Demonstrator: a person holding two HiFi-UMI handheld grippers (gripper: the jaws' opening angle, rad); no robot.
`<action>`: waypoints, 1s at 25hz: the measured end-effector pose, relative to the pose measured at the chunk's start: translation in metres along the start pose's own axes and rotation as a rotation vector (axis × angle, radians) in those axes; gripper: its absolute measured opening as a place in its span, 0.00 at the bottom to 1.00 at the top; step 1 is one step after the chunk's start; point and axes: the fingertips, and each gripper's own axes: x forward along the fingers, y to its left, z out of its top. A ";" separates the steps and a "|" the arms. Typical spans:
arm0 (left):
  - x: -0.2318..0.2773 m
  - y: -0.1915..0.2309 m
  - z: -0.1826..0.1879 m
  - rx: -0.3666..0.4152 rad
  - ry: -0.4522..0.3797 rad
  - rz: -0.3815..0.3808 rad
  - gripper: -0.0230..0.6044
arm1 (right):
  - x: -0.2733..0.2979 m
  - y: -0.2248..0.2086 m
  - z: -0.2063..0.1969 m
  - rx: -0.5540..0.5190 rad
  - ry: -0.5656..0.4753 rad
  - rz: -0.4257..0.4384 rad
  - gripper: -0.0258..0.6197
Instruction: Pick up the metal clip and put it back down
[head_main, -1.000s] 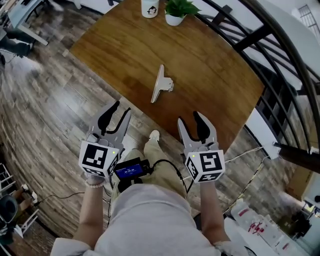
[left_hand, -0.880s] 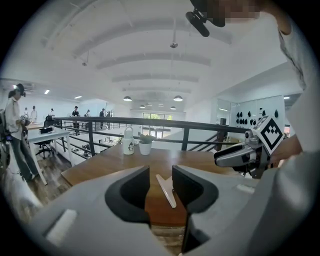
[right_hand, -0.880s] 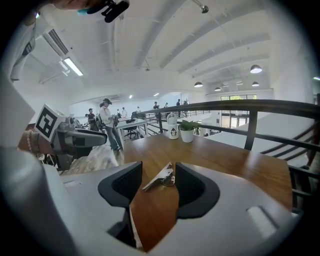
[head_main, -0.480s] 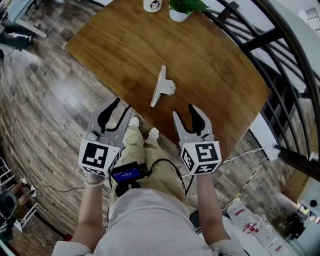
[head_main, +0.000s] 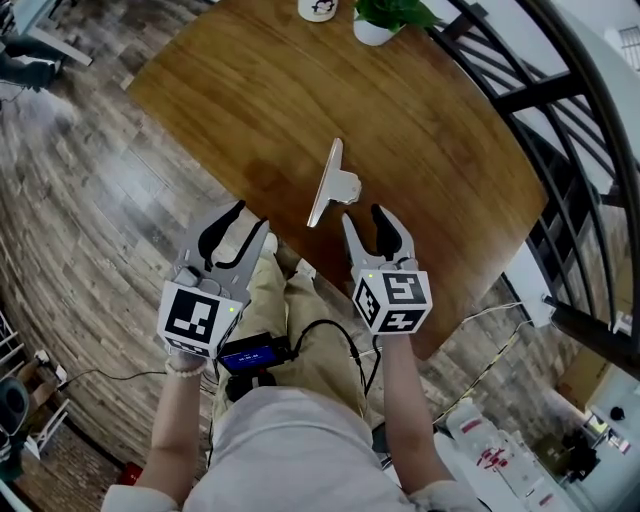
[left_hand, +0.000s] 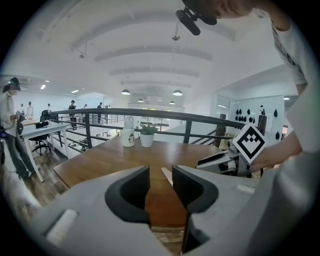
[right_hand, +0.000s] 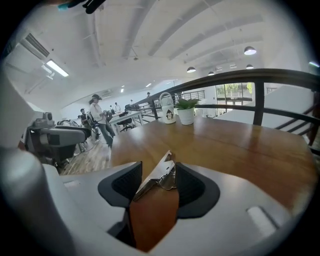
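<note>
Found the clip (head_main: 330, 185) lying on the table (head_main: 430, 130) near its front edge, resting on the wood and touched by nothing.

Found the right gripper (head_main: 366, 226) with jaws well apart and nothing clamped between the pads. Sighted the clip through that gap in the right gripper view, lined up with the opening and just ahead of the tips. Judged from the head view to be just short of the clip's near end rather than around it. Could not confirm contact and saw no sign of any.

Found the left gripper (head_main: 243, 225) parted too, by a narrower gap, and holding nothing. Placed it at the table's near edge, beside the right one and farther from the clip. Made out only a sliver of the clip through its gap in the left gripper view.

Noted a mug (head_main: 320, 8) and a plant (head_main: 385, 15) at the far end, well apart from the clip. Judged neither to be involved.

Assessed progress as none beyond approach, with no grasp, lift or return recorded. Outstanding on the right side:
- easing forward to straddle the clip
- closing on it
- raising it clear of the wood
- lowering it again
- letting go

Judged the thin metal liable to slip or pivot unless taken squarely.
</note>
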 end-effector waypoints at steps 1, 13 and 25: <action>0.001 0.002 0.000 -0.004 0.004 -0.001 0.25 | 0.005 -0.002 -0.002 0.008 0.007 -0.004 0.38; 0.019 0.018 -0.010 0.010 0.010 -0.020 0.25 | 0.051 -0.013 -0.021 0.112 0.066 0.004 0.38; 0.027 0.028 -0.015 0.018 0.032 -0.049 0.25 | 0.067 -0.009 -0.025 0.238 0.052 0.029 0.28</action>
